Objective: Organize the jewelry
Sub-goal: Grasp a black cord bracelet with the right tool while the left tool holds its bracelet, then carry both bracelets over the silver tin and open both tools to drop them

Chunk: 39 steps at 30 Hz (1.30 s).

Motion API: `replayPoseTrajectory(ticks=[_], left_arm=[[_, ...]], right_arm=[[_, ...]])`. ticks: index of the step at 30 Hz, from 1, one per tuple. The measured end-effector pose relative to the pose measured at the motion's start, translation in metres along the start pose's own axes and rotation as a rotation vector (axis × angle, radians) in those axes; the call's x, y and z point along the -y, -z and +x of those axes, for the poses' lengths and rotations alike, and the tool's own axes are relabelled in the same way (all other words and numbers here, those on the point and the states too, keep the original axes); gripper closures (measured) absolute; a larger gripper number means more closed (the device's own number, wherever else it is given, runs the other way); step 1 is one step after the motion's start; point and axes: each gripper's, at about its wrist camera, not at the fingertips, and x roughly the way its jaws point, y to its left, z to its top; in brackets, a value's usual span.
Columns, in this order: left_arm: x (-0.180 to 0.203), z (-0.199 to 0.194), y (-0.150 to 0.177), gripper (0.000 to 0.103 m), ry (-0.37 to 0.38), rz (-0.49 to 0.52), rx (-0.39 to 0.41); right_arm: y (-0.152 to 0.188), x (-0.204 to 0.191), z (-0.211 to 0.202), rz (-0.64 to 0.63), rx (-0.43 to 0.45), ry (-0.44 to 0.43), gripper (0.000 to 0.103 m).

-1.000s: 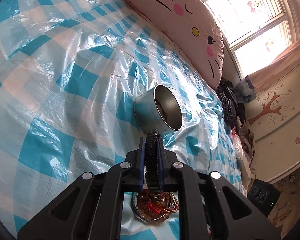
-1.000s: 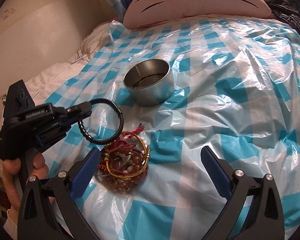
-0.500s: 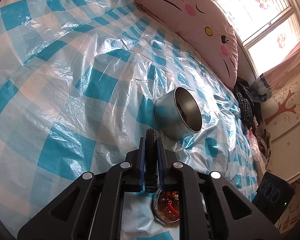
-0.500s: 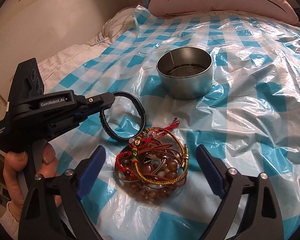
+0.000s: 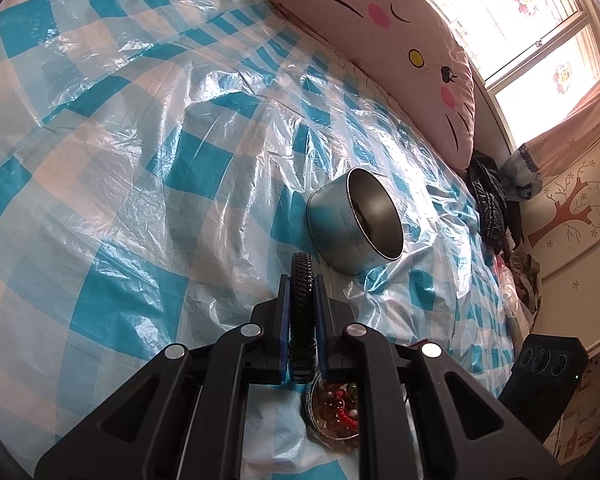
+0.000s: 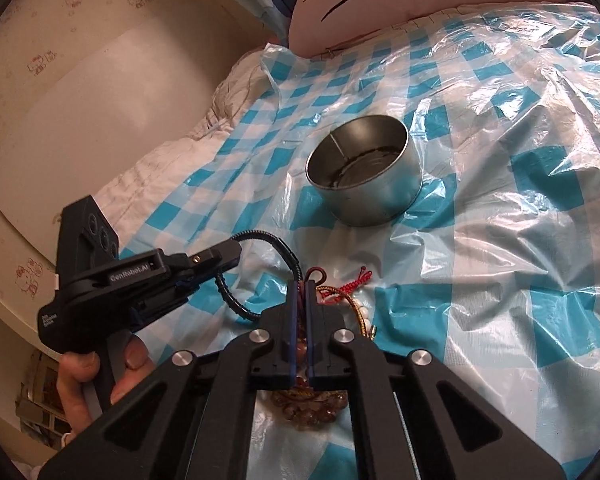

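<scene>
My left gripper (image 5: 302,280) is shut on a black ribbed bracelet (image 5: 301,280); it also shows in the right wrist view (image 6: 260,240), held above the sheet left of the jewelry pile. My right gripper (image 6: 300,286) is shut on a dark red cord bracelet (image 6: 314,274) at the top of the pile of bead and cord bracelets (image 6: 340,308). The same pile (image 5: 338,408) lies under my left gripper. A round metal tin (image 6: 364,176) stands open beyond the pile; it also shows in the left wrist view (image 5: 358,226).
A crinkled blue-and-white checked plastic sheet (image 6: 500,240) covers the bed. A pink cat-face pillow (image 5: 400,52) lies at the far edge. A pale headboard (image 6: 80,100) stands to the left. A window (image 5: 520,20) and dark clothes (image 5: 492,208) are on the right side.
My right gripper has moved in over the pile and closed from wide open onto the red cord. My left gripper keeps hold of the black bracelet and has shifted slightly.
</scene>
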Motion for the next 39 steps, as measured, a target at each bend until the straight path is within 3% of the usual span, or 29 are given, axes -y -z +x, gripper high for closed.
replayPoseTrajectory(ticks=[11,18,23,26,28,29,32,33,36,37,39], left_arm=[[0.013,-0.005,0.003,0.093,0.038,0.058,0.009],[0.028,-0.016,0.003,0.093,0.093,0.11,0.032],[0.033,-0.004,0.007,0.094,0.036,0.146,-0.022],[0.028,0.0,0.009,0.093,-0.053,0.151,-0.027],[0.027,-0.006,0.008,0.092,-0.146,0.181,0.019],[0.028,-0.008,0.007,0.086,-0.189,0.205,0.034],[0.029,-0.008,0.003,0.038,-0.339,0.283,0.077],[0.028,-0.006,0.001,0.037,-0.38,0.308,0.082],[0.02,0.008,-0.006,0.038,-0.422,0.317,0.04],[0.017,0.014,-0.008,0.042,-0.427,0.314,0.018],[0.015,0.025,-0.006,0.08,-0.446,0.329,-0.035]], right_arm=[[-0.008,0.001,-0.033,0.045,0.142,-0.204,0.099],[-0.017,0.005,-0.039,0.064,0.178,-0.221,0.099],[-0.02,0.009,-0.033,0.077,0.167,-0.221,0.099],[-0.018,0.011,-0.033,0.083,0.161,-0.222,0.099],[-0.018,0.012,-0.032,0.083,0.158,-0.22,0.099],[-0.017,0.011,-0.031,0.084,0.154,-0.219,0.099],[-0.016,0.009,-0.028,0.074,0.141,-0.221,0.099],[-0.016,0.008,-0.027,0.069,0.139,-0.221,0.099],[-0.015,0.005,-0.025,0.06,0.133,-0.225,0.099],[-0.015,0.005,-0.025,0.061,0.133,-0.228,0.099],[-0.015,0.006,-0.025,0.065,0.132,-0.232,0.099]])
